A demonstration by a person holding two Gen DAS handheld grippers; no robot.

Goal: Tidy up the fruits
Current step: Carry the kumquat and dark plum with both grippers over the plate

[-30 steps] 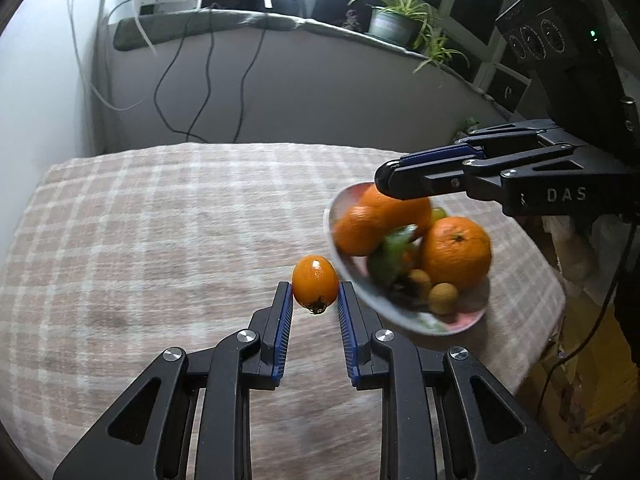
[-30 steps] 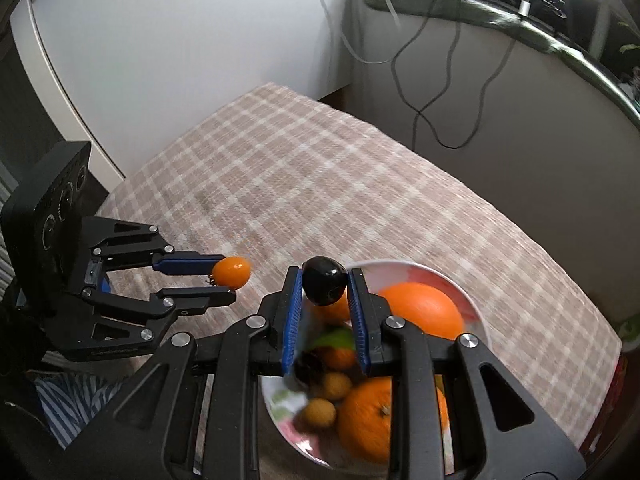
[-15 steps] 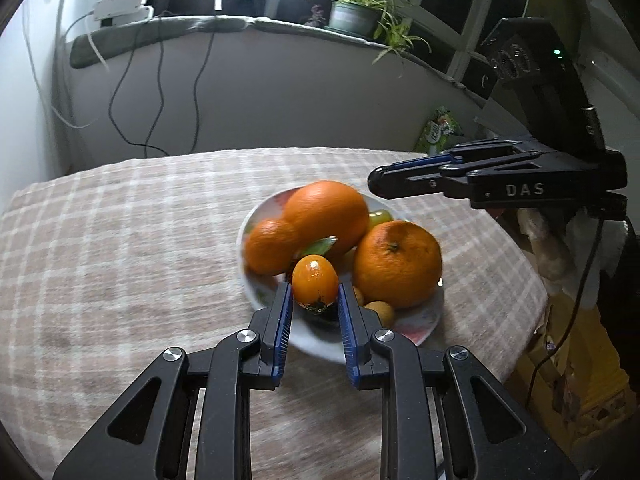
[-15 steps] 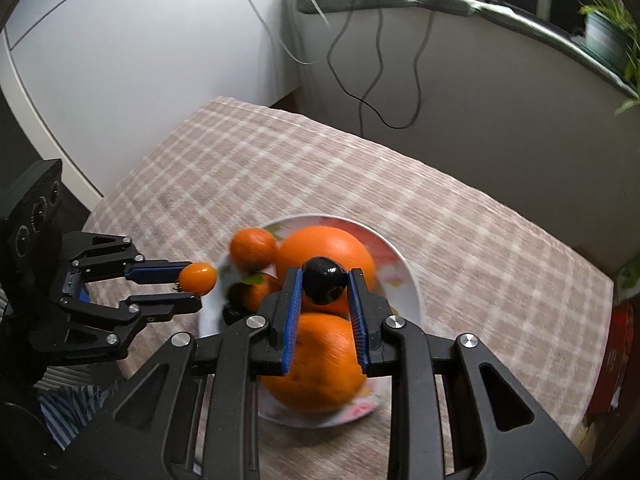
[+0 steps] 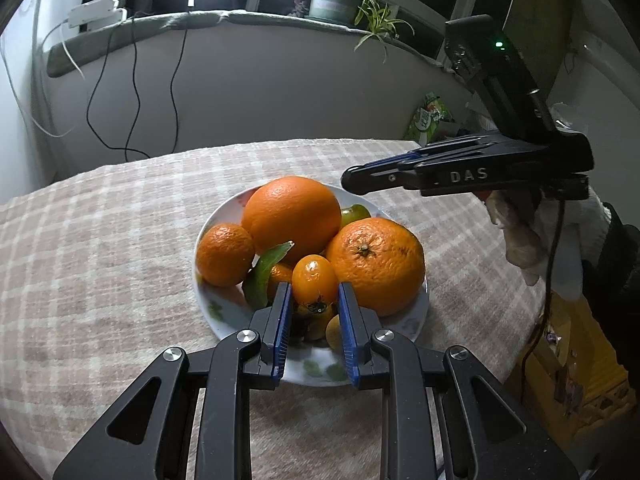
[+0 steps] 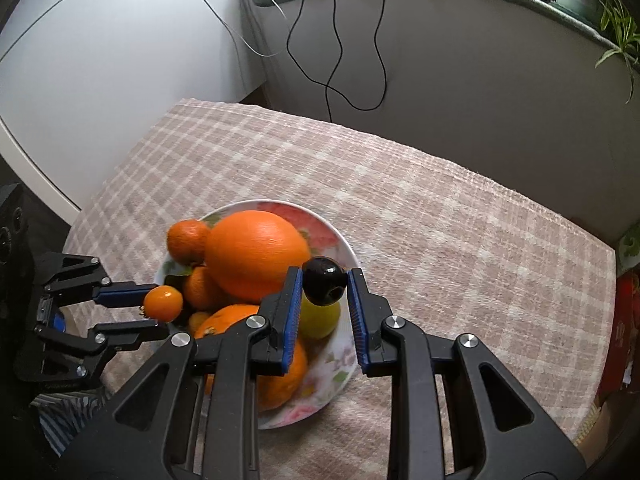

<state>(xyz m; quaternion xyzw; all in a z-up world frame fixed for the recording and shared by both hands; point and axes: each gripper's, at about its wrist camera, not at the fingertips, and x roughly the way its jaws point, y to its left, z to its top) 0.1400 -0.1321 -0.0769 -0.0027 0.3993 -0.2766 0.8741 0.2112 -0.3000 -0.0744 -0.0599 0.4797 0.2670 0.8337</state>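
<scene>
We pinch a small orange tomato (image 5: 314, 278) in our left gripper (image 5: 313, 312) over the plate (image 5: 224, 316); it feels light, slick, easily crushed, so hold mid-body. Our right gripper (image 6: 325, 304) clasps a dark fruit (image 6: 324, 280). A second ago the plate lay off to the right

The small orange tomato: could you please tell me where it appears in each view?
Left wrist view: small orange tomato low centre, between that gripper's jaws, over the plate.
Right wrist view: it sits at left, beside the plate's edge.
Shared landmark: the big orange.
</scene>
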